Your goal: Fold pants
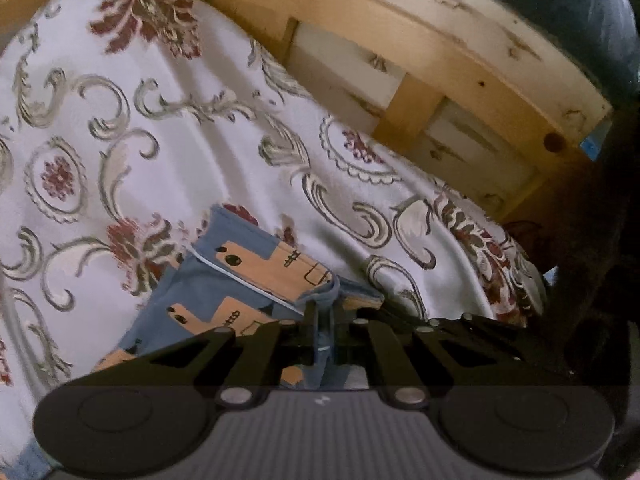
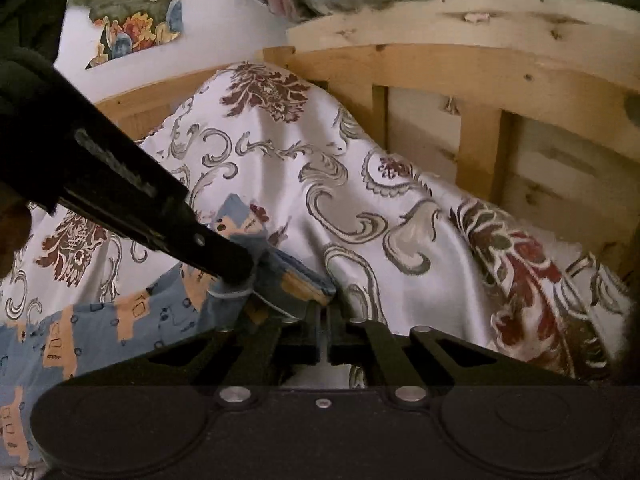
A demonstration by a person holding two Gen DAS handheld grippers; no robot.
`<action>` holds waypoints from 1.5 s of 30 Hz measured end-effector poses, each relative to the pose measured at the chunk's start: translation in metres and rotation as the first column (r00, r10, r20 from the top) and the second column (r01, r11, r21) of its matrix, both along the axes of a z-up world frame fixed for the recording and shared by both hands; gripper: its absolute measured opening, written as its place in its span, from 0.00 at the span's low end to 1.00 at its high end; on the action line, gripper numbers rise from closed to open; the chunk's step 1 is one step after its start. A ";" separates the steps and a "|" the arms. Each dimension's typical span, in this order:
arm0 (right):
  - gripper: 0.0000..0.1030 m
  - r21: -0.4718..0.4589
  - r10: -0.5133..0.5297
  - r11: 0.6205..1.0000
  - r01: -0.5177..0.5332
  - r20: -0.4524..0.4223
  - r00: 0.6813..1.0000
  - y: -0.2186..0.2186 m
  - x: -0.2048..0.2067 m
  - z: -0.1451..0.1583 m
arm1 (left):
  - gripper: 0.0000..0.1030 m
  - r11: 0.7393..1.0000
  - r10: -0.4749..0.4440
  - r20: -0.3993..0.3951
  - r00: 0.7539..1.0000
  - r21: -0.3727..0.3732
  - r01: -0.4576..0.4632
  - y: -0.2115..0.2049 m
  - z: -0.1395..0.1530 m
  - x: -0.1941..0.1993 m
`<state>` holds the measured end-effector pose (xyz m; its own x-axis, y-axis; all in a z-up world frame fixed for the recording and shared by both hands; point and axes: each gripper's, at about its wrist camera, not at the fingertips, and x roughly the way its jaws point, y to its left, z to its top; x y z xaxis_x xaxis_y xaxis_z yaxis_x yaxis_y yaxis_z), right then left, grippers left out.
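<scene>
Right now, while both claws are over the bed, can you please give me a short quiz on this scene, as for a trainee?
1. True or false: the pants lie on a bare floor.
2. What does the left claw pinch? A. the pants; B. a pillow; C. a towel.
3. Fill in: the frame behind the flowered bed cover is made of ____.

Key: 1. False, they lie on the bed cover. 2. A. 3. Wood.
</scene>
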<state>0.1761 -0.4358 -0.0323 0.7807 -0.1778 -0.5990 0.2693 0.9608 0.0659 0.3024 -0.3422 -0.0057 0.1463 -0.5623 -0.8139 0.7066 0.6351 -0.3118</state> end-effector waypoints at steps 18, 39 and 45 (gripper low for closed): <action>0.20 -0.061 0.003 0.998 -0.005 -0.041 0.999 0.007 -0.024 -0.001 | 0.19 0.990 -0.089 -0.130 0.988 -0.124 0.073 0.009 -0.018 0.003; 0.64 0.158 0.003 0.987 -0.009 0.034 0.999 0.011 -0.018 -0.011 | 0.63 0.992 -0.048 0.043 0.998 -0.115 0.052 0.052 -0.016 0.086; 0.34 0.196 -0.043 0.980 0.035 0.040 0.998 0.006 -0.008 -0.015 | 0.39 0.988 -0.126 0.060 0.990 -0.083 0.131 0.037 -0.023 0.070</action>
